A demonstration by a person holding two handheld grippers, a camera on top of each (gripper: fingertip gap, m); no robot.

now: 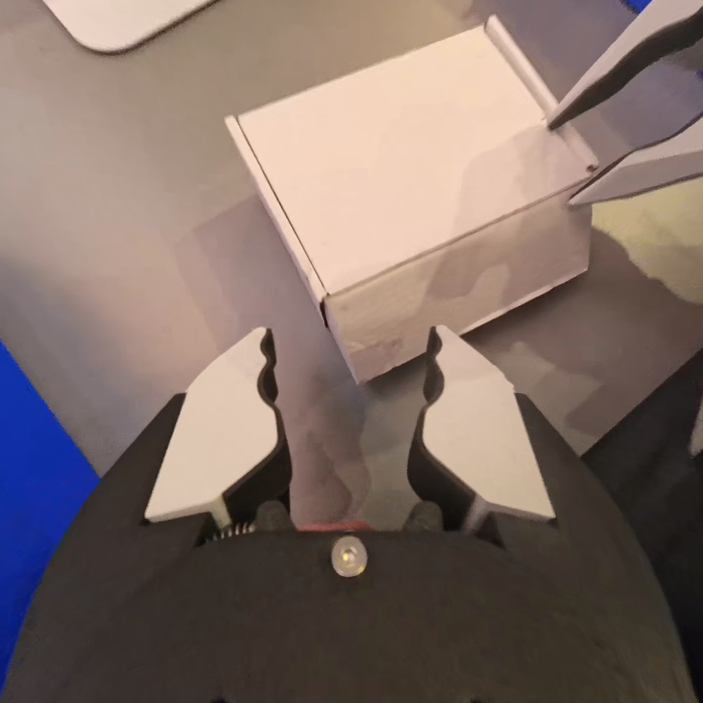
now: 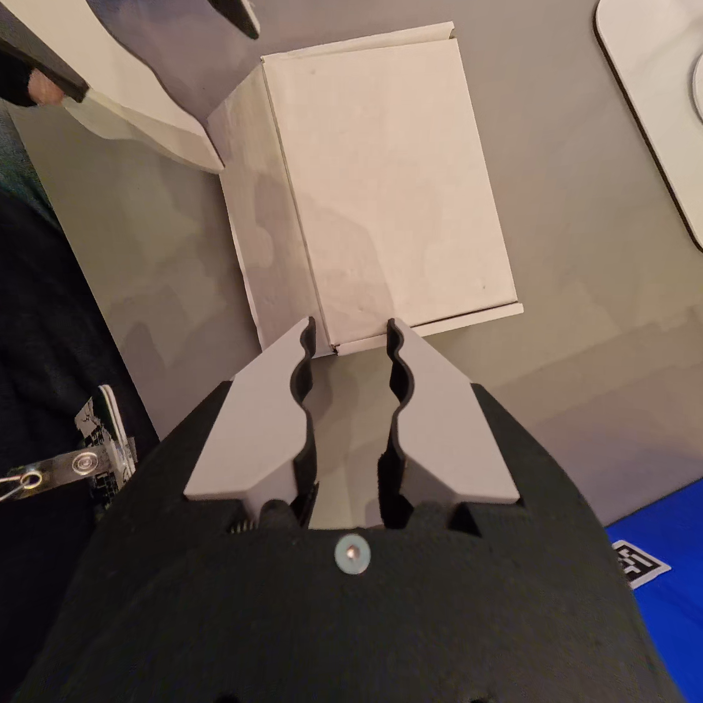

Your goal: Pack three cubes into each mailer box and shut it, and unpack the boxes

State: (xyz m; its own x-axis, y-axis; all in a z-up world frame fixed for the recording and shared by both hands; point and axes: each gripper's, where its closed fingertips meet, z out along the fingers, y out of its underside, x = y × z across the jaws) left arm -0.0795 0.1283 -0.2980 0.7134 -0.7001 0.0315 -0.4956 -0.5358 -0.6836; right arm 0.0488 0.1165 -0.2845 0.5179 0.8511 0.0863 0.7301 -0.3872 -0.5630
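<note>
A white mailer box (image 1: 403, 182) lies shut on the grey table, lid down flat; it also shows in the right wrist view (image 2: 388, 182). No cubes are in view. My left gripper (image 1: 350, 334) is open and empty, just short of the box's near corner. My right gripper (image 2: 350, 323) is open and empty, its tips at the box's near corner, over the lid edge. The right gripper also shows at the box's far right corner in the left wrist view (image 1: 563, 163). The left gripper shows at the upper left of the right wrist view (image 2: 232, 99).
A white tray with rounded corners (image 1: 125, 23) lies at the back left; it also shows at the right edge (image 2: 654, 114). A blue mat (image 1: 34, 475) borders the table (image 2: 677, 570). A person's dark sleeve and a badge (image 2: 102, 452) are at the left.
</note>
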